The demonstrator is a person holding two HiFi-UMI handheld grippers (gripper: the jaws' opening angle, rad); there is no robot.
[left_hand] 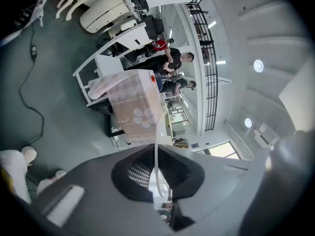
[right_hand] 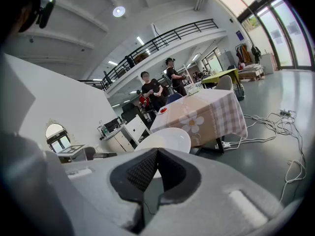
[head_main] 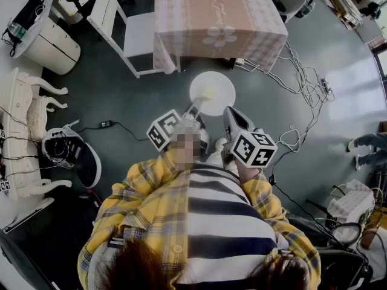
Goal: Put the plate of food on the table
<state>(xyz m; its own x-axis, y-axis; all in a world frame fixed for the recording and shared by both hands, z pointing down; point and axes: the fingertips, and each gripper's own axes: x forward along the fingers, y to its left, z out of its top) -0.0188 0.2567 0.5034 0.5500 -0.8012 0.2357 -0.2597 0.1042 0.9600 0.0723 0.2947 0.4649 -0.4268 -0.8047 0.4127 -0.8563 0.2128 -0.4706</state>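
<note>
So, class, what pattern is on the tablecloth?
Tablecloth: pinkish checks, white flower; best in right gripper view.

Right gripper (right_hand: 157, 151) — jaws closed, tips touching. White plate (right_hand: 167, 137) just beyond them, in front of the table (right_hand: 202, 112) — cables (right_hand: 275, 127) to the table's right.

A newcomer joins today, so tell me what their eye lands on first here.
A white plate hangs above the grey floor in front of the person, its rim clamped edge-on in the left hand-held gripper. Just ahead stands a table draped in checked, daisy-printed fabric. Cables trail over the floor to its right.
</note>
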